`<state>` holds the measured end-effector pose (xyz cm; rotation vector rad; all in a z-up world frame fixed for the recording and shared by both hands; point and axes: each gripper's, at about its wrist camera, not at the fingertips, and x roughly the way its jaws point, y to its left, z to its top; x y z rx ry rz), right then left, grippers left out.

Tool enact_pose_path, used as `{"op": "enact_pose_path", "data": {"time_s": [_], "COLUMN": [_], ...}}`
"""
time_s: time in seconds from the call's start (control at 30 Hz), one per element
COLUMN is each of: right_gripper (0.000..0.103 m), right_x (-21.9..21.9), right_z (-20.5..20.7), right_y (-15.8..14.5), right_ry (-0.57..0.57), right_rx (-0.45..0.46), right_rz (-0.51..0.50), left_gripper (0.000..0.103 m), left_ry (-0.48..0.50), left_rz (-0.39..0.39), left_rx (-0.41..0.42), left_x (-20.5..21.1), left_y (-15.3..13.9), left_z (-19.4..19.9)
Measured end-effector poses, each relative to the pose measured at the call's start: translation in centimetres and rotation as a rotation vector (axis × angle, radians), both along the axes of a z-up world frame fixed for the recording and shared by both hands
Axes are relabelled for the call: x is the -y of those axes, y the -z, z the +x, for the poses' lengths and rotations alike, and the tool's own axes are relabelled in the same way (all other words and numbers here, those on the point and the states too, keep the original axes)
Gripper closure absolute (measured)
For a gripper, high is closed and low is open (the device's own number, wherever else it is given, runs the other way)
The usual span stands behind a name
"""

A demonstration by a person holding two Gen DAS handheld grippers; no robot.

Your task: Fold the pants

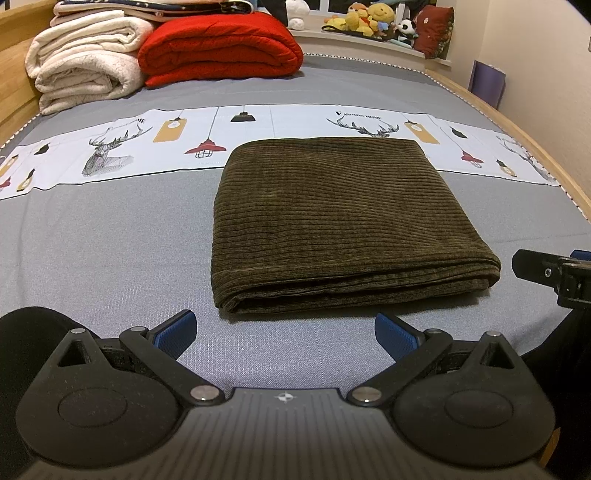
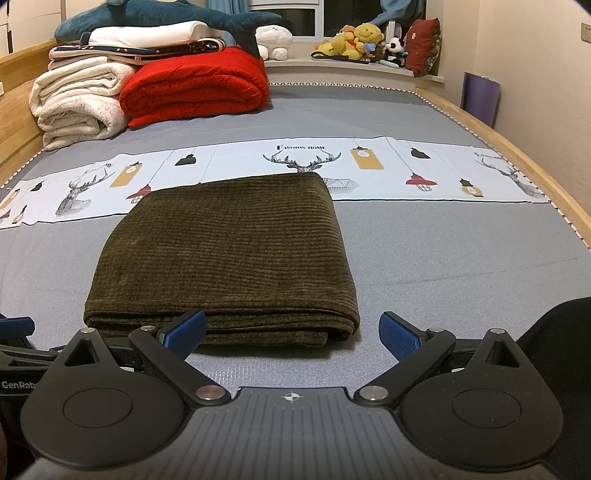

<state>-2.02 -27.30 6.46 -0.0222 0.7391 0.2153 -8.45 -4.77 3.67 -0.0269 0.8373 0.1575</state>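
The dark olive corduroy pants (image 1: 332,218) lie folded into a flat, layered rectangle on the grey bed sheet (image 1: 110,251); they also show in the right wrist view (image 2: 229,258). My left gripper (image 1: 284,332) is open and empty, just in front of the fold's near edge, slightly left of it. My right gripper (image 2: 291,332) is open and empty, at the near right corner of the fold, its left fingertip (image 2: 188,328) in front of the cloth edge. The right gripper also shows at the right edge of the left wrist view (image 1: 554,273).
Folded white blankets (image 1: 81,62) and a red quilt (image 1: 221,48) are stacked at the far left of the bed. Plush toys (image 1: 365,18) sit on the windowsill. A wooden bed frame (image 1: 524,136) runs along the right; a printed white band (image 1: 110,147) crosses the sheet.
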Motion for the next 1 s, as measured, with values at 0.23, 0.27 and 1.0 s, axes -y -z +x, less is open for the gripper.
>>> {"op": "enact_pose_path", "data": {"time_s": [0.23, 0.27, 1.0], "right_gripper": [0.003, 0.003, 0.003], "right_x": [-0.04, -0.02, 0.06], "right_z": [-0.11, -0.11, -0.09], "right_y": [0.03, 0.03, 0.16], "right_ry": [-0.002, -0.002, -0.009], "right_rx": [0.0, -0.001, -0.007], "right_rz": [0.0, 0.0, -0.005], "left_gripper": [0.0, 0.0, 0.0], "left_ry": [0.005, 0.005, 0.008], "left_rz": [0.001, 0.002, -0.005], "left_rx": [0.001, 0.001, 0.003], "left_x": [0.06, 0.07, 0.01], "left_y": [0.0, 0.01, -0.01], "left_z": [-0.02, -0.03, -0.09]}}
